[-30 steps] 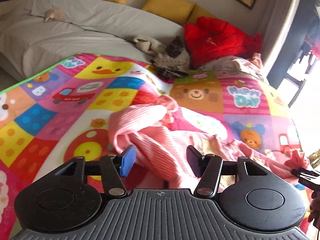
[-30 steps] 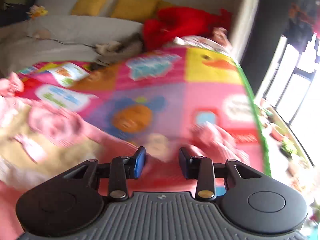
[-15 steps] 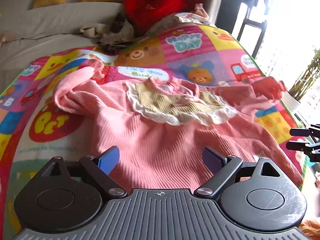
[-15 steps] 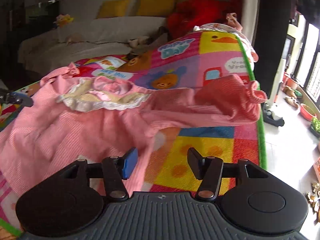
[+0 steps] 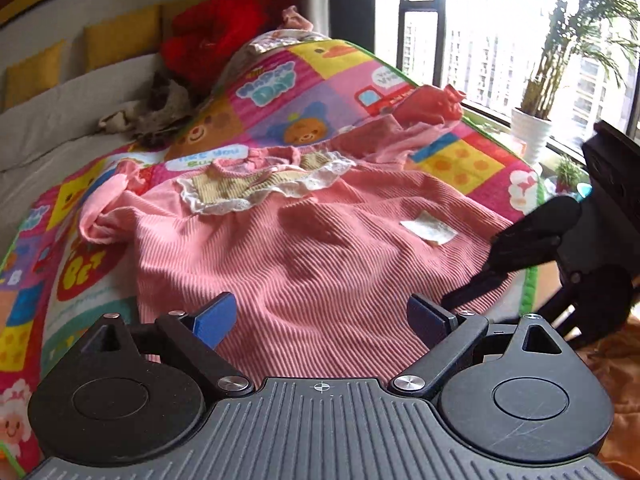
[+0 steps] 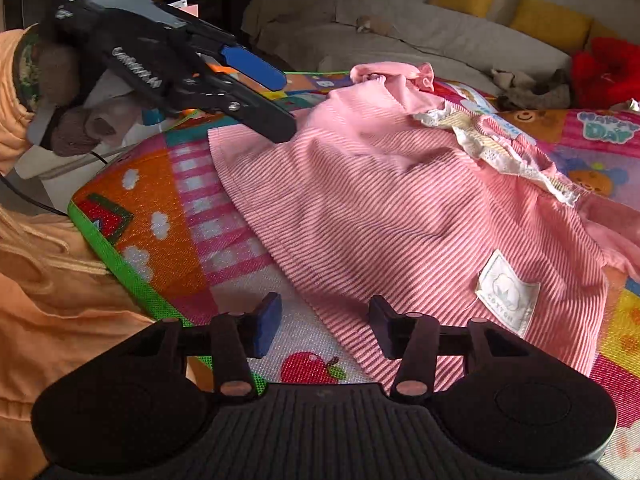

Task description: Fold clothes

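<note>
A pink ribbed child's top [image 5: 320, 248] with a lace-edged yellow bib collar [image 5: 256, 184] lies spread on the colourful play mat [image 5: 312, 80], its hem toward me. My left gripper [image 5: 320, 312] hovers wide open over the hem, nothing pinched; in the right wrist view it [image 6: 282, 106] hangs above the top's [image 6: 400, 208] far hem corner. My right gripper [image 6: 324, 312] sits low at the hem near the white label [image 6: 506, 292]. Its jaws are closing, with mat and the hem edge between them, and the pads are not pressing. In the left wrist view it [image 5: 472, 272] is at the right hem corner.
A grey sofa [image 6: 440, 32] with yellow cushions [image 6: 548, 20] runs behind the mat. A red garment heap [image 5: 216, 36] and a small pile of clothes [image 5: 160, 108] lie at the far end. A window with a potted plant [image 5: 532, 132] is on the right. The person's orange clothing [image 6: 48, 288] is close.
The top, bunched a second ago, now lies spread flat. Both grippers swept back to its hem. The left jaws widened; the right jaws opened, then narrowed again.
</note>
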`<state>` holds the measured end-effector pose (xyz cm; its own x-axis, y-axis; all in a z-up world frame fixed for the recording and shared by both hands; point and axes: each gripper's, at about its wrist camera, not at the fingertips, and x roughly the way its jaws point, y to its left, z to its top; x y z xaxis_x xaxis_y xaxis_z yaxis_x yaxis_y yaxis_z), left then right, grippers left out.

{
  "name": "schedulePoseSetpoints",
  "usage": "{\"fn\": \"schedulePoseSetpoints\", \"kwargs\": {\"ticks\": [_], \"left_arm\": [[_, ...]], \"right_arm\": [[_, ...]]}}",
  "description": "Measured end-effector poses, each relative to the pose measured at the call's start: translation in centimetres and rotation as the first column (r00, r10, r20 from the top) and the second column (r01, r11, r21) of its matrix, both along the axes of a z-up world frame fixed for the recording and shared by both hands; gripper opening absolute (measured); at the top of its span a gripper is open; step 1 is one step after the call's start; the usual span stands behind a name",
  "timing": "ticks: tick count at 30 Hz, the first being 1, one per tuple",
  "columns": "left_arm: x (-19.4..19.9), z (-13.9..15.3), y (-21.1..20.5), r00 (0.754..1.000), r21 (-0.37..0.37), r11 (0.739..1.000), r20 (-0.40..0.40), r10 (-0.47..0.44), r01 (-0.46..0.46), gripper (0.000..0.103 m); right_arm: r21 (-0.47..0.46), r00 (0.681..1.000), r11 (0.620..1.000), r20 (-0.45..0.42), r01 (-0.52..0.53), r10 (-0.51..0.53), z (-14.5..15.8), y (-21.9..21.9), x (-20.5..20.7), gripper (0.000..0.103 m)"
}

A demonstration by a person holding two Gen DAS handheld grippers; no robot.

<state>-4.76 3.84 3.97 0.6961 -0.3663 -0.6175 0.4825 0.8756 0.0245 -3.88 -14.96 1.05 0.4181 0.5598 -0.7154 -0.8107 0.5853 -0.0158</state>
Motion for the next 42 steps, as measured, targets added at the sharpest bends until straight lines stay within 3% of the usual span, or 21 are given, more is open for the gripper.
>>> {"fn": "schedulePoseSetpoints", "kwargs": {"ticks": [2, 6, 9, 10, 11, 12, 13, 16, 18, 21, 24, 27, 29, 30, 32, 34, 37, 38, 42], "left_arm": [[-0.4, -0.5, -1.0, 0.999, 0.037, 0.998, 0.007, -0.047, 0.047, 0.096], [-0.8, -1.8, -3.6, 0.991, 0.132, 0.984, 0.041, -0.125, 0.119, 0.096], [0.2, -2.7, -5.6, 0.984, 0.231, 0.968, 0.122, -0.127, 0.096, 0.096], [0.7, -2.8, -5.9, 0.98, 0.256, 0.963, 0.156, -0.128, 0.085, 0.09], [1.2, -2.8, -6.1, 0.974, 0.28, 0.957, 0.188, -0.129, 0.073, 0.077], [1.8, -2.7, -6.2, 0.972, 0.296, 0.953, 0.198, -0.126, 0.063, 0.041], [2.7, -2.0, -5.8, 0.975, 0.279, 0.959, 0.193, -0.109, 0.052, 0.014], [4.9, 0.5, -4.1, 0.981, 0.18, 0.984, 0.189, -0.044, 0.009, 0.009], [6.0, 2.7, -2.8, 0.977, 0.114, 0.993, 0.212, 0.009, -0.034, 0.008], [6.6, 4.8, -2.0, 0.965, 0.07, 0.995, 0.258, 0.047, -0.067, 0.008], [7.2, 6.0, -1.8, 0.96, 0.037, 0.996, 0.271, 0.067, -0.08, 0.008], [7.7, 6.4, -1.7, 0.959, 0.02, 0.997, 0.272, 0.072, -0.081, 0.008], [7.8, 6.4, -1.6, 0.961, 0.011, 0.997, 0.267, 0.072, -0.078, 0.008], [7.7, 6.3, -1.5, 0.962, 0.007, 0.997, 0.264, 0.071, -0.076, 0.008], [7.2, 5.9, -1.3, 0.967, 0.005, 0.999, 0.253, 0.044, -0.047, 0.008], [6.3, 5.1, -1.2, 0.971, 0.011, 1.0, 0.237, -0.008, 0.005, 0.019], [4.8, 3.3, -1.4, 0.973, 0.061, 0.995, 0.213, -0.095, 0.083, 0.041], [4.3, 2.5, -1.6, 0.972, 0.087, 0.991, 0.201, -0.12, 0.104, 0.043], [3.5, 0.2, -1.6, 0.98, 0.139, 0.984, 0.149, -0.132, 0.111, 0.048]], "right_arm": [[-0.033, 0.997, 0.998, 0.054, 0.061, -0.06, 0.1, 0.3, 0.7, 0.003], [0.033, 0.977, 0.989, 0.148, 0.147, -0.15, 3.1, -0.7, 1.7, 0.003], [0.071, 0.963, 0.986, 0.216, 0.149, -0.161, 6.0, -1.2, 1.4, 0.003], [0.071, 0.959, 0.986, 0.234, 0.148, -0.161, 6.6, -1.2, 1.2, 0.003], [0.065, 0.956, 0.987, 0.246, 0.147, -0.159, 6.9, -1.2, 1.0, 0.003], [0.057, 0.953, 0.988, 0.258, 0.146, -0.156, 7.2, -1.2, 0.8, 0.003], [0.049, 0.949, 0.988, 0.272, 0.149, -0.157, 7.4, -1.3, 0.5, 0.003], [0.053, 0.941, 0.992, 0.314, 0.118, -0.129, 7.9, -1.2, -1.2, 0.004], [0.046, 0.946, 0.998, 0.319, 0.036, -0.049, 7.9, -0.5, -2.6, 0.01], [0.016, 0.967, 1.0, 0.254, -0.026, 0.021, 6.0, 1.8, -3.1, 0.023], [-0.02, 0.981, 0.999, 0.191, -0.027, 0.03, 3.1, 4.4, -1.9, 0.023], [-0.003, 0.998, 1.0, 0.053, -0.022, 0.022, 1.1, 6.0, 0.3, 0.028], [-0.014, 0.999, 0.999, 0.041, 0.035, -0.034, 0.4, 6.2, 1.9, 0.029], [-0.025, 0.992, 0.997, 0.099, 0.075, -0.072, 0.4, 6.1, 2.5, 0.029], [-0.05, 0.915, 0.972, 0.353, 0.229, -0.198, 1.2, 5.4, 3.3, 0.028], [-0.025, 0.861, 0.958, 0.446, 0.285, -0.244, 2.5, 4.4, 4.0, 0.029], [-0.01, 0.868, 0.962, 0.434, 0.273, -0.242, 4.2, 2.8, 4.4, 0.029], [-0.017, 0.872, 0.965, 0.433, 0.262, -0.229, 4.5, 2.5, 4.3, 0.029], [-0.053, 0.95, 0.995, 0.306, 0.083, -0.062, 3.8, 2.6, 1.7, 0.033]]}}
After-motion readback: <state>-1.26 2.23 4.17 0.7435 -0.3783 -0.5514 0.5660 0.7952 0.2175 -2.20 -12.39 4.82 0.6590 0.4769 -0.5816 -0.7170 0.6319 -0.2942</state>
